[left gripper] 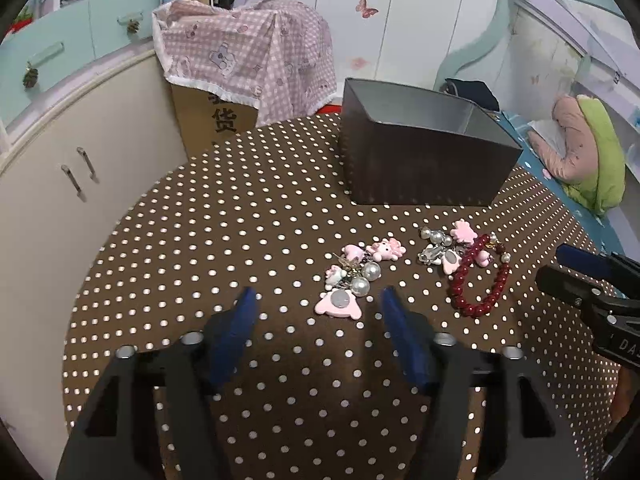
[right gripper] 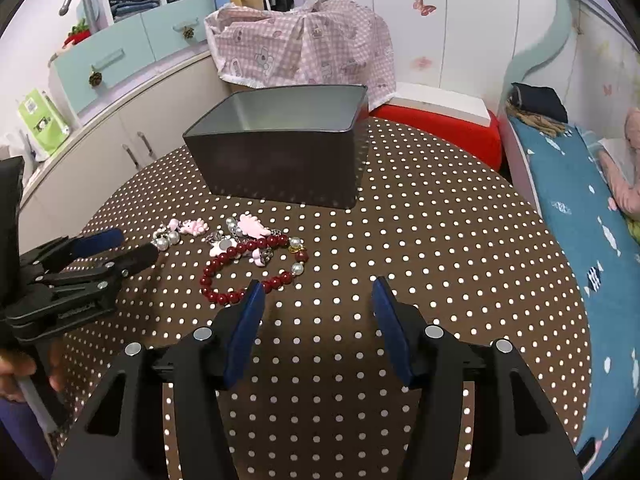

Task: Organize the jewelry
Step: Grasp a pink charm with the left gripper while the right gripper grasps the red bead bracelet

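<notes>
A dark red bead bracelet [left gripper: 480,276] [right gripper: 248,268] lies on the brown polka-dot table [left gripper: 240,240] [right gripper: 440,240]. Two clusters of pink charms and pearls lie beside it, one on the left [left gripper: 352,276] [right gripper: 180,232] and one touching the bracelet [left gripper: 448,246] [right gripper: 244,236]. An open dark grey tin box [left gripper: 424,152] [right gripper: 284,152] stands behind them, empty as far as I see. My left gripper [left gripper: 316,300] is open, just in front of the left cluster. My right gripper [right gripper: 318,292] is open, just right of the bracelet; it also shows in the left wrist view [left gripper: 576,268].
A cardboard box under a pink checked cloth [left gripper: 248,56] [right gripper: 304,48] stands behind the table. White cabinets [left gripper: 60,184] are on the left. A red stool [right gripper: 440,128] and a bed with blue sheet [right gripper: 572,208] are on the right.
</notes>
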Demonstrator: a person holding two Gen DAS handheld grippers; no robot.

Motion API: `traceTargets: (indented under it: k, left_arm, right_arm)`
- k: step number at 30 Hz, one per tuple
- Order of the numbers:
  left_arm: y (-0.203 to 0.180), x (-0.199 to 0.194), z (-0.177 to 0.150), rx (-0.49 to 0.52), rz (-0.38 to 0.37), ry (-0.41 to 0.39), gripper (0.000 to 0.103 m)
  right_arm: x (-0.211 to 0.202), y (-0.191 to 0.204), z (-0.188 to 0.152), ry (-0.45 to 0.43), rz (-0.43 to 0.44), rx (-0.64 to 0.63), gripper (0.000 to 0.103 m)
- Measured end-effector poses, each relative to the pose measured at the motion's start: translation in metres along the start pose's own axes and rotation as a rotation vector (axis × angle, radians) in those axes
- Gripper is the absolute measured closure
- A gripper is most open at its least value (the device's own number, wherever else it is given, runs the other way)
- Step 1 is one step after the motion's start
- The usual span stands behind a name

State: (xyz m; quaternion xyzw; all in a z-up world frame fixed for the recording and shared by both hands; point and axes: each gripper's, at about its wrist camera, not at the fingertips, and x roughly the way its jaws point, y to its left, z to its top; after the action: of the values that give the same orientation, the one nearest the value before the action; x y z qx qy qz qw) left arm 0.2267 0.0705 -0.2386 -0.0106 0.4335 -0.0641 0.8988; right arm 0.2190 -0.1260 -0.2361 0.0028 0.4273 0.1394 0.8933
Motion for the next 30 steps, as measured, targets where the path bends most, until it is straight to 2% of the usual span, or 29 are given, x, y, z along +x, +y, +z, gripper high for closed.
traceTargets:
  k: [4, 8, 11, 22, 30]
  left_arm:
    - [0.002, 0.005, 0.003, 0.012, 0.010, -0.004, 0.053]
    - [0.003, 0.005, 0.004, 0.035, 0.021, -0.007, 0.082]
    - [0.009, 0.004, 0.003, 0.021, -0.006, -0.009, 0.082]
    - [0.025, -0.022, -0.016, -0.034, -0.024, -0.032, 0.082]
    - [0.024, -0.033, -0.015, -0.034, -0.039, -0.048, 0.083]
  right_arm:
    - [0.003, 0.001, 0.001, 0.006, 0.001, -0.001, 0.048]
    - [0.007, 0.001, 0.001, 0.008, 0.000, 0.002, 0.048]
    - [0.009, 0.002, 0.002, 0.005, 0.000, 0.003, 0.048]
    - [0.022, 0.008, 0.009, 0.016, -0.031, 0.017, 0.048]
    - [0.040, 0.018, 0.018, 0.031, -0.062, -0.003, 0.049]
